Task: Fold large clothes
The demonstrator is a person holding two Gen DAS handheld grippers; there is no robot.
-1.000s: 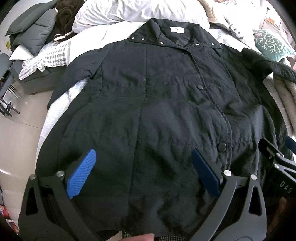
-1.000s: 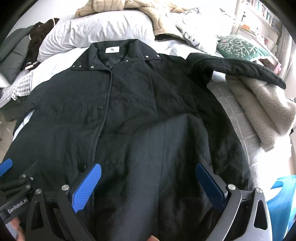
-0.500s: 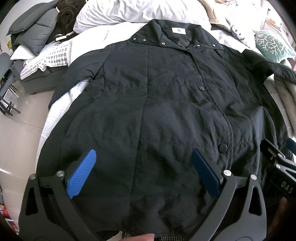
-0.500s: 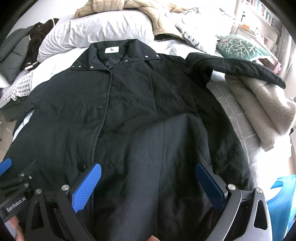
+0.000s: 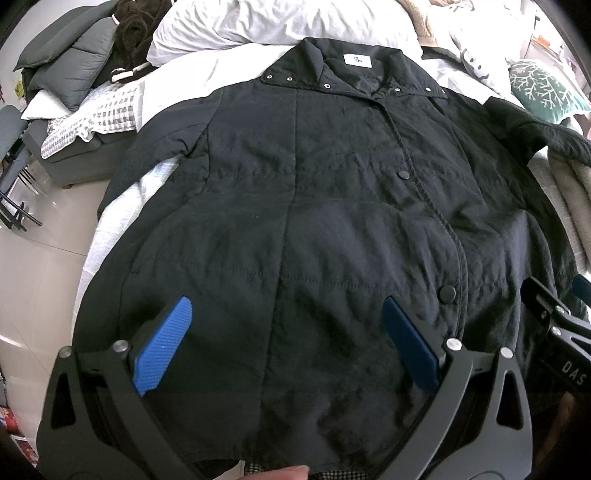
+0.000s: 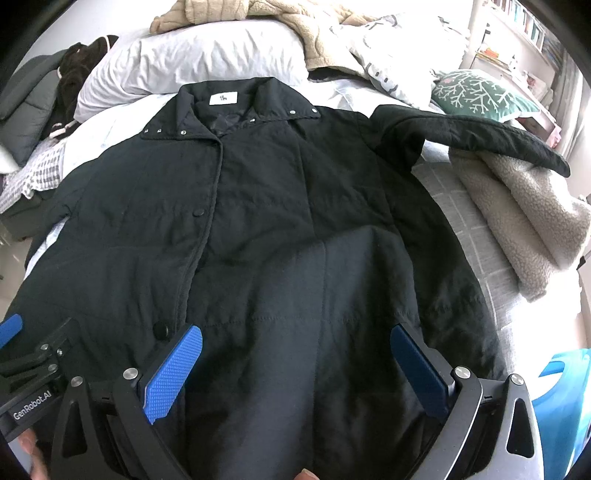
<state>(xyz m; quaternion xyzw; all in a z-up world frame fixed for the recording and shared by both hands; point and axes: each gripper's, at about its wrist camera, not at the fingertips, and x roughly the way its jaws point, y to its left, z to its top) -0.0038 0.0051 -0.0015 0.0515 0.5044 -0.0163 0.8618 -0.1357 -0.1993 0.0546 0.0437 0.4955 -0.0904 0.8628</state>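
A long black quilted coat lies spread front-up on the bed, collar and white label toward the pillows, hem toward me. Its snap front is closed. One sleeve stretches out to the right over a beige fleece blanket; the other sleeve runs down the bed's left edge. My left gripper hovers open above the lower left panel near the hem. My right gripper hovers open above the lower right panel. Neither holds cloth. Each gripper shows at the edge of the other's view.
White pillows and piled beige clothes lie beyond the collar. A beige fleece blanket and a green patterned cushion sit at the right. Grey bedding and a checked cloth lie at the left, above pale floor. A blue item stands bottom right.
Both views have shifted very slightly; the coat sits a touch lower in the left wrist frame. Both grippers stay open and the coat has not moved.
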